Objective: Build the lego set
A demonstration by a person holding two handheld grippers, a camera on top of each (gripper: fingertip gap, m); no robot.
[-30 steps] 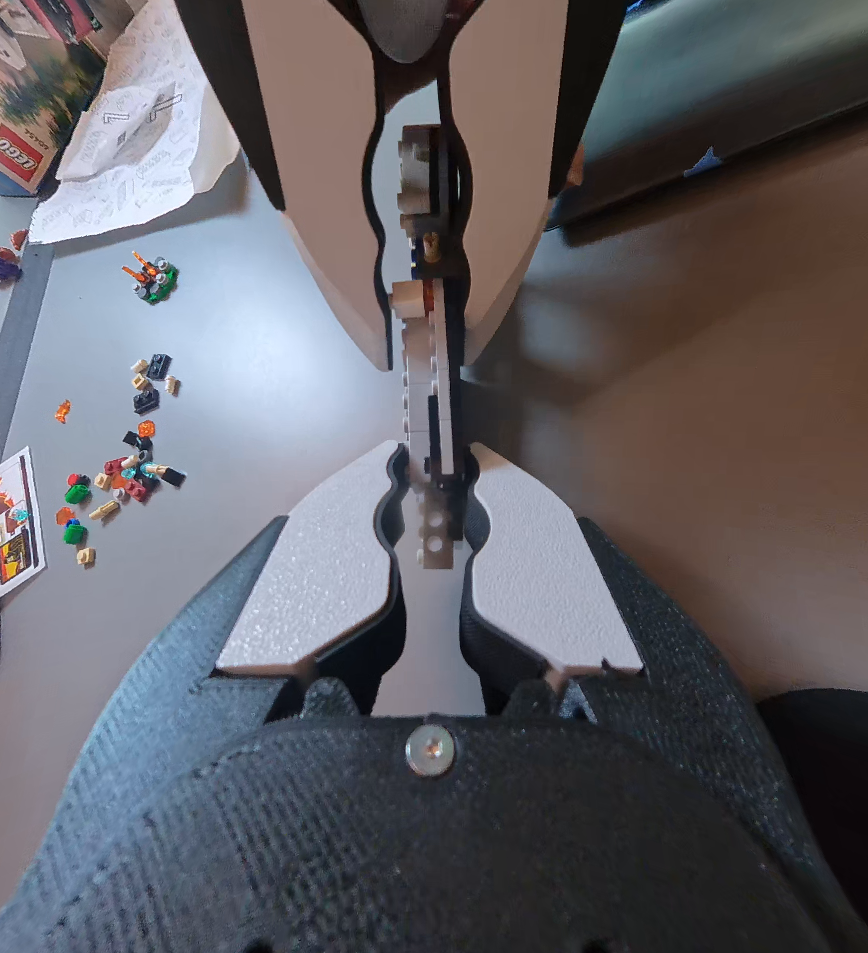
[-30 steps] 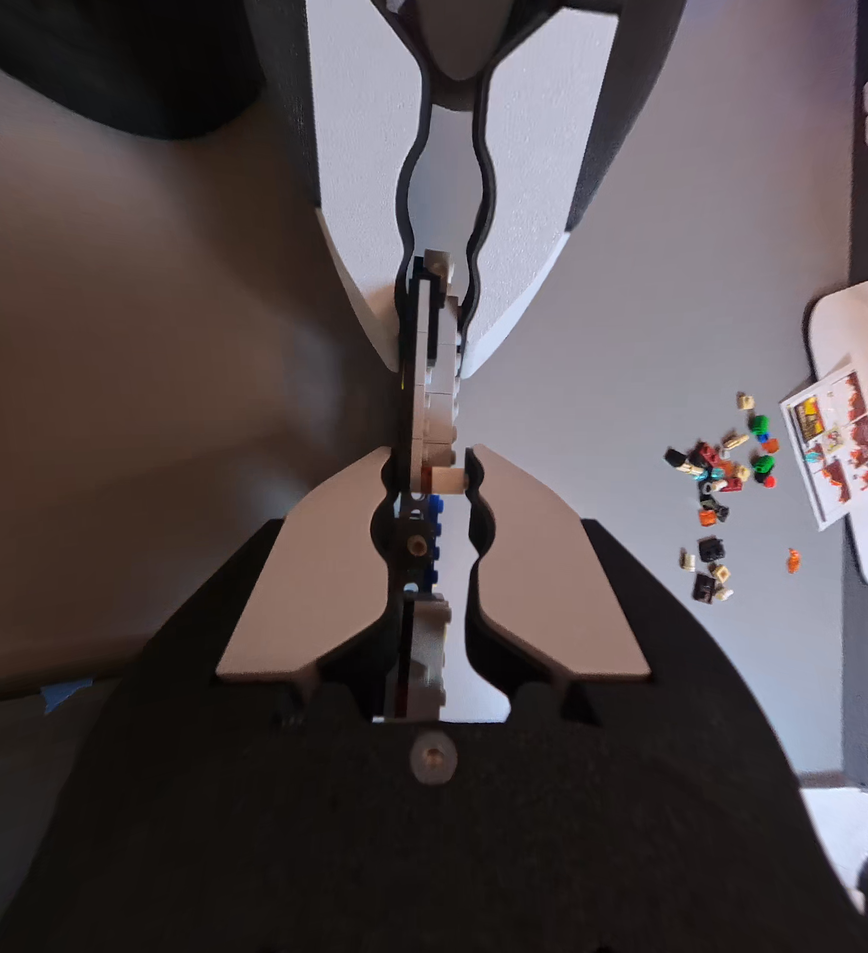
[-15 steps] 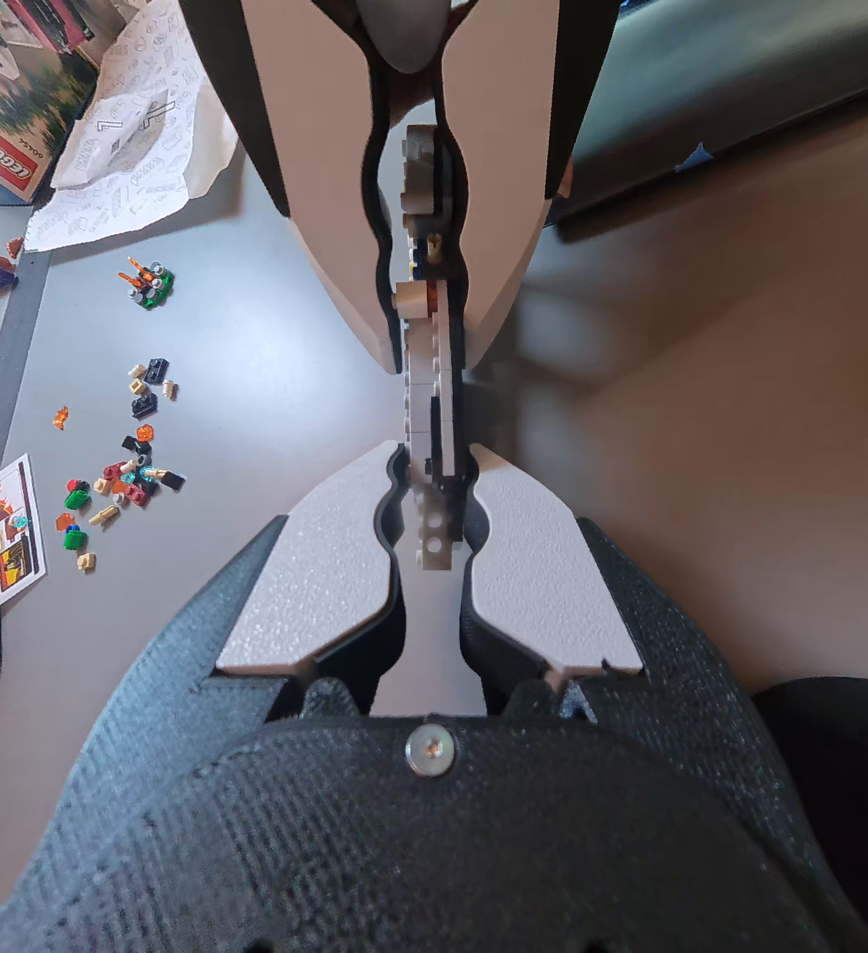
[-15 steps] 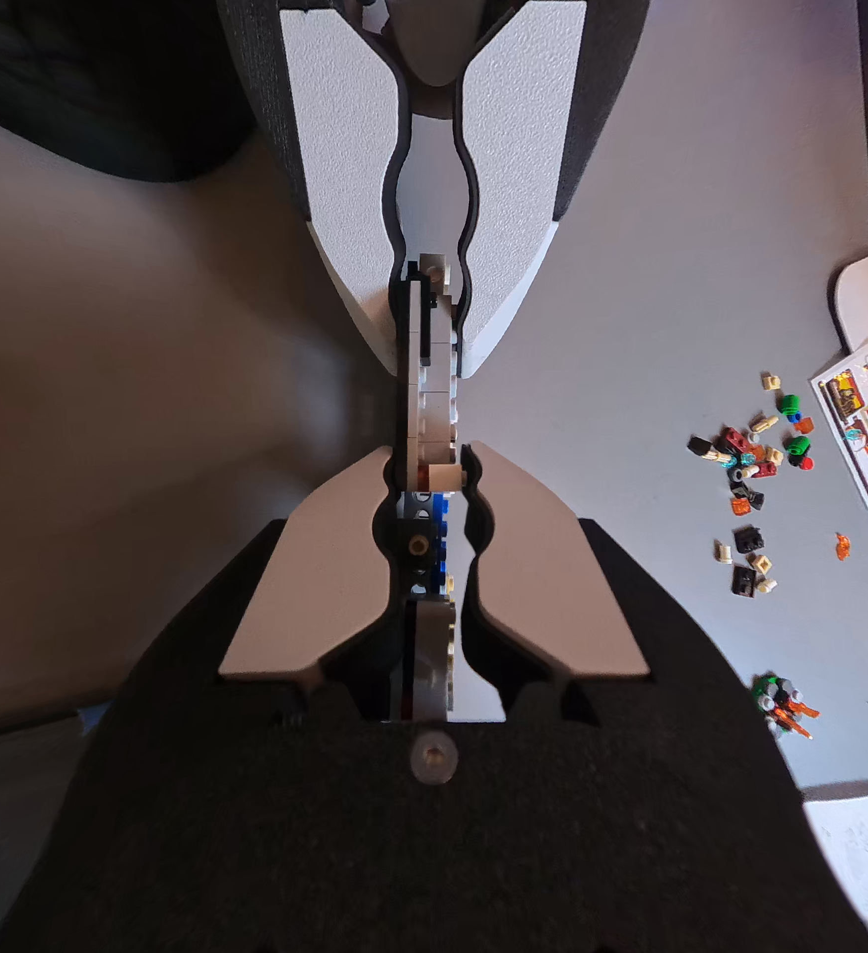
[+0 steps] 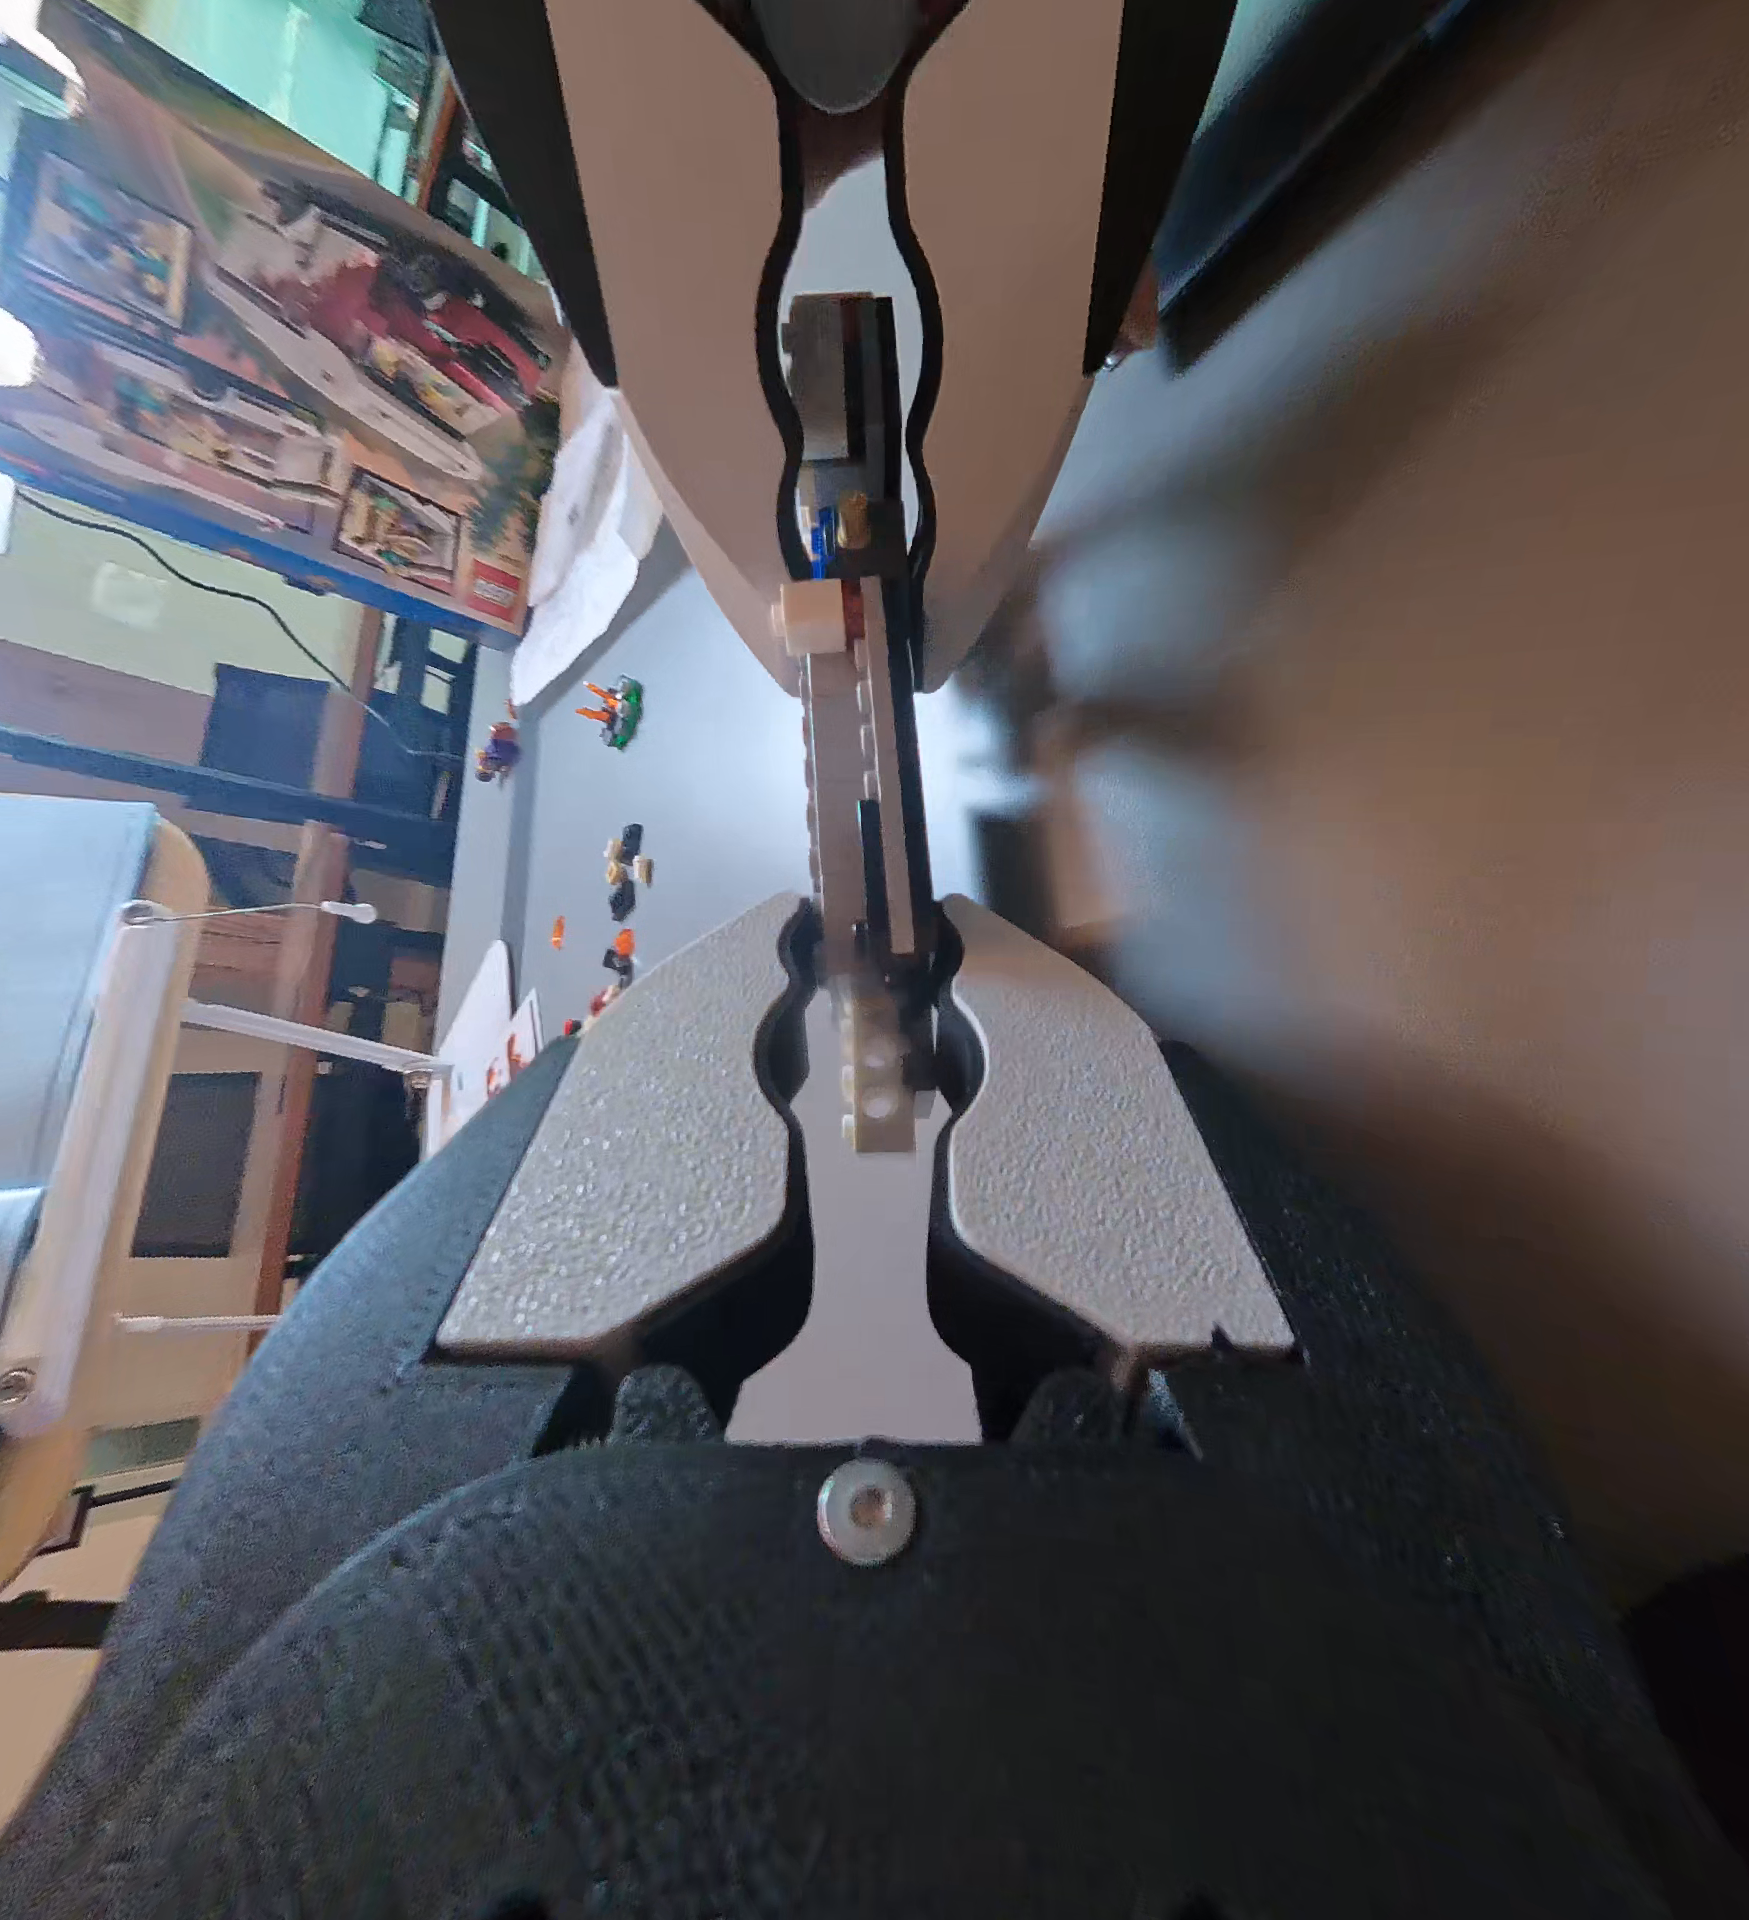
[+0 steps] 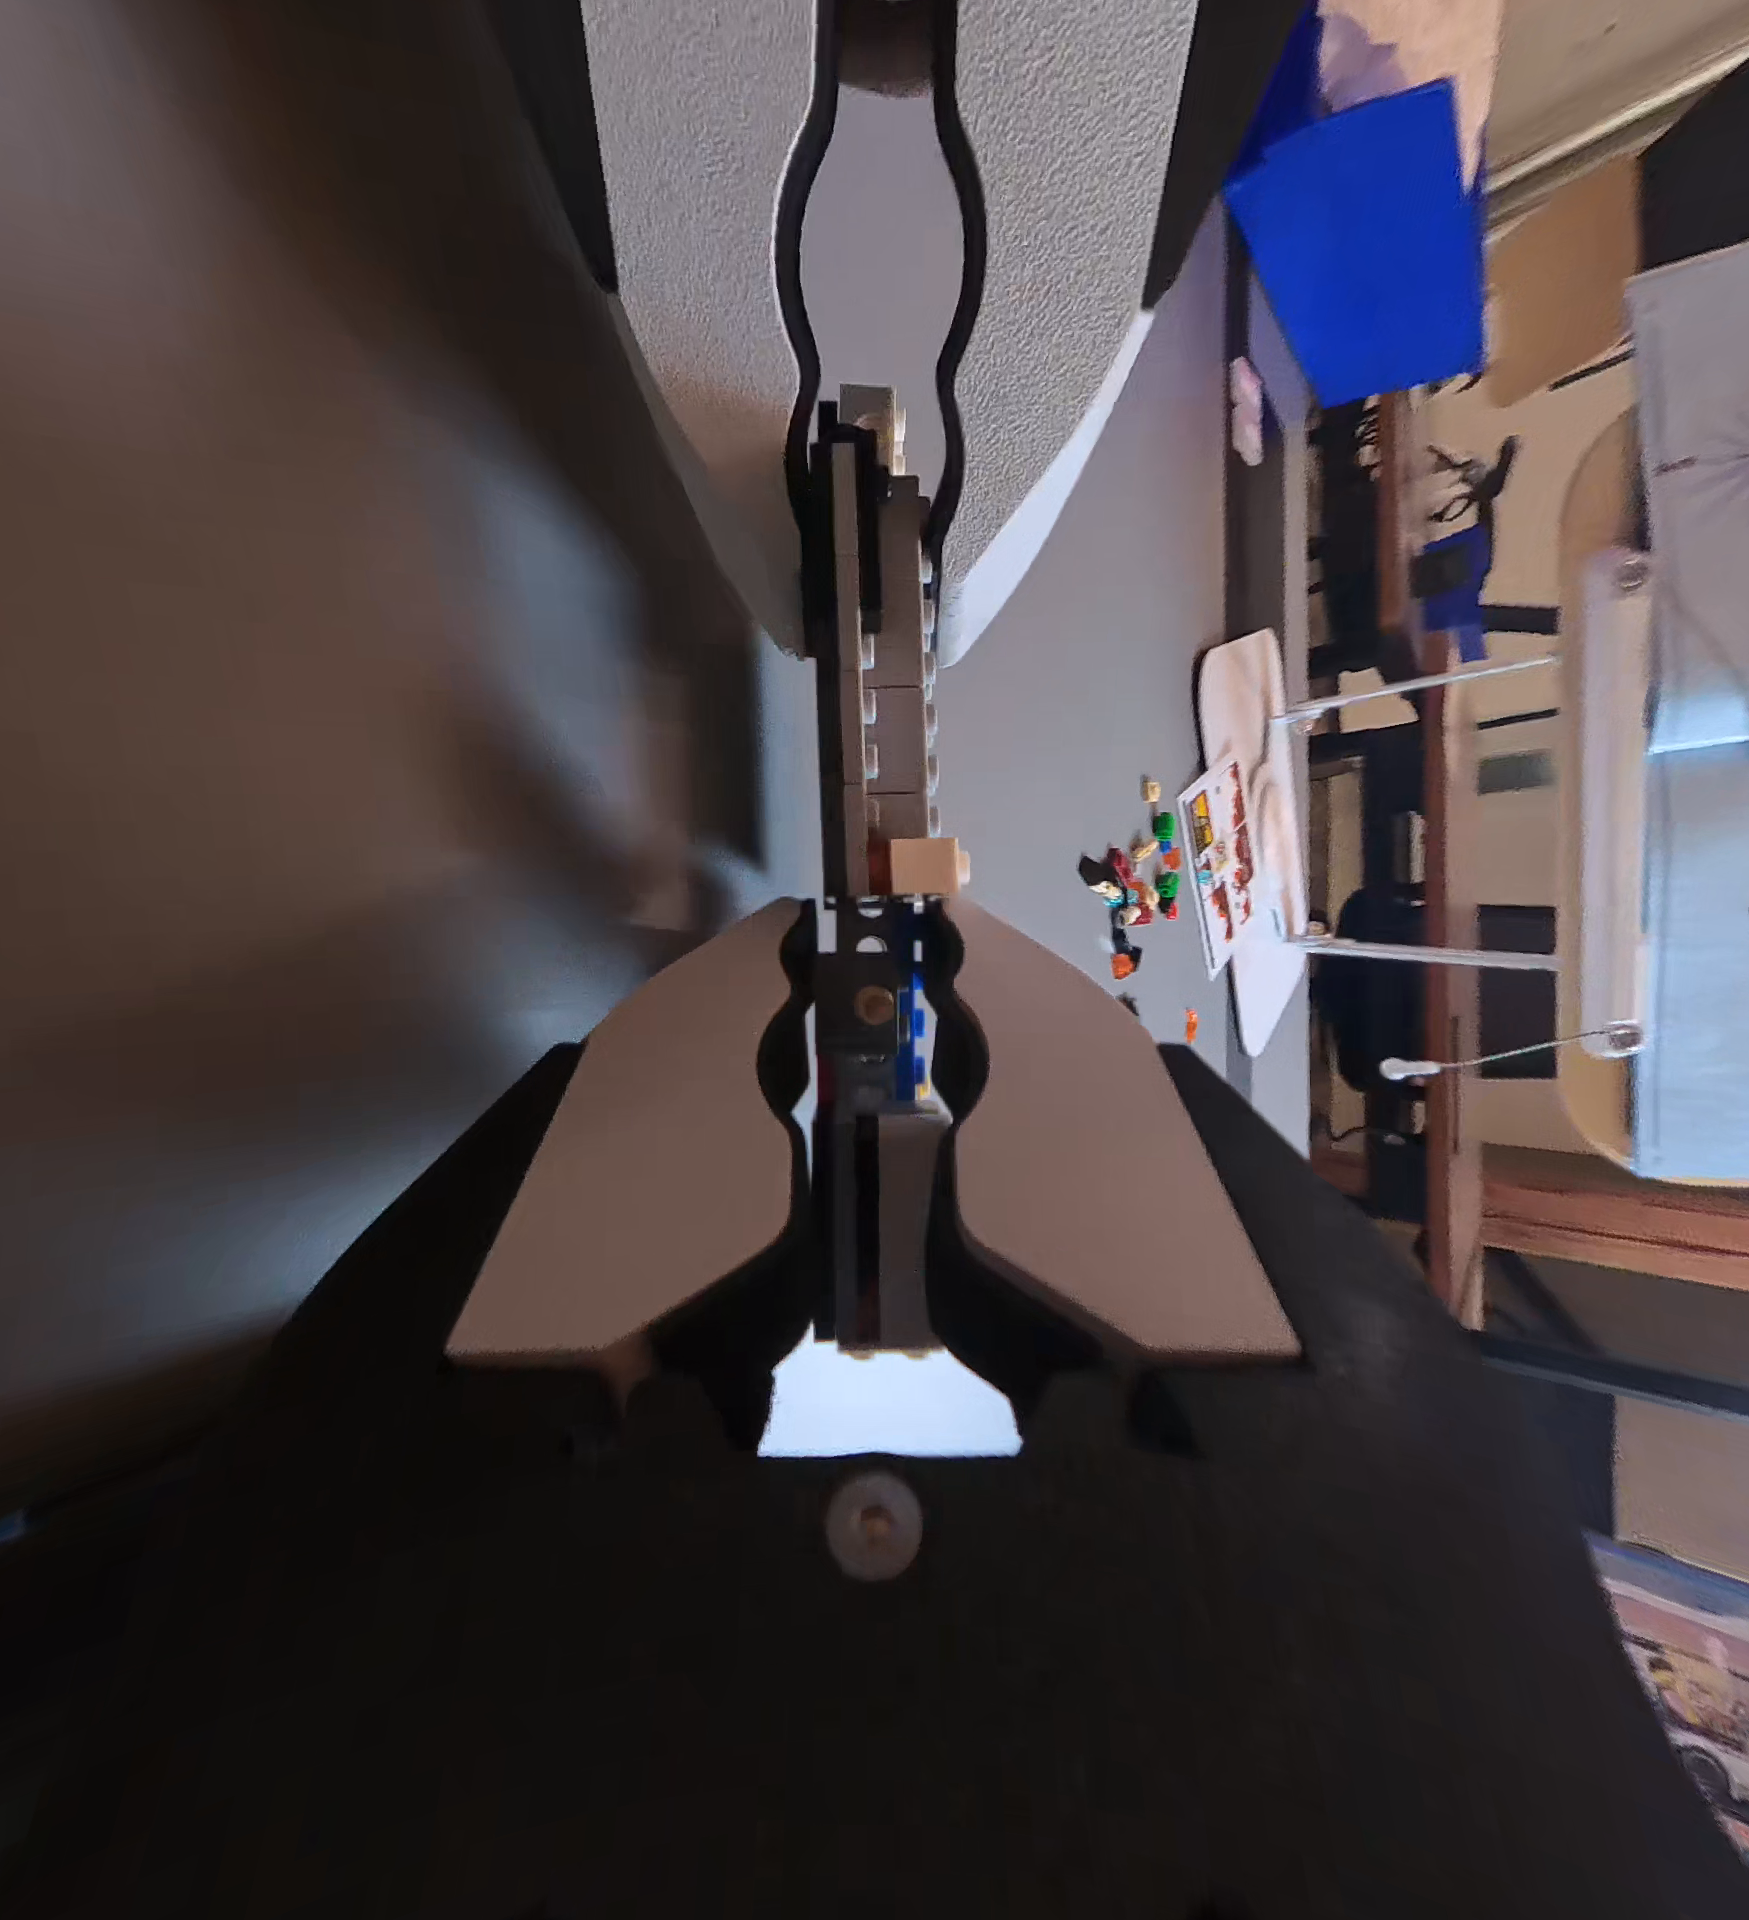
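Observation:
A long, flat grey and black lego assembly [image 5: 865, 790] is held edge-on in the air between both grippers. My left gripper [image 5: 875, 920] is shut on its near end. In that view the right gripper [image 5: 849, 623] faces it and clamps the far end. In the right wrist view the assembly [image 6: 875, 717] runs from my right gripper [image 6: 875, 914], shut on the end with blue and tan parts, to the left gripper [image 6: 870, 634] opposite. A small tan brick [image 6: 927, 868] sticks out sideways. Loose small bricks [image 6: 1135, 883] lie on the grey table [image 6: 1036, 748].
An instruction sheet [image 6: 1228, 868] lies on a white board beside the loose bricks. The lego box [image 5: 257, 353] and a white paper bag [image 5: 579, 561] are at the table's far side. A small green and orange build [image 5: 615, 712] stands nearby. Shelves and furniture lie beyond the table.
Both grippers, still clamped on the assembly, have tilted up together, so the views now take in the room beyond the table instead of looking down on it.

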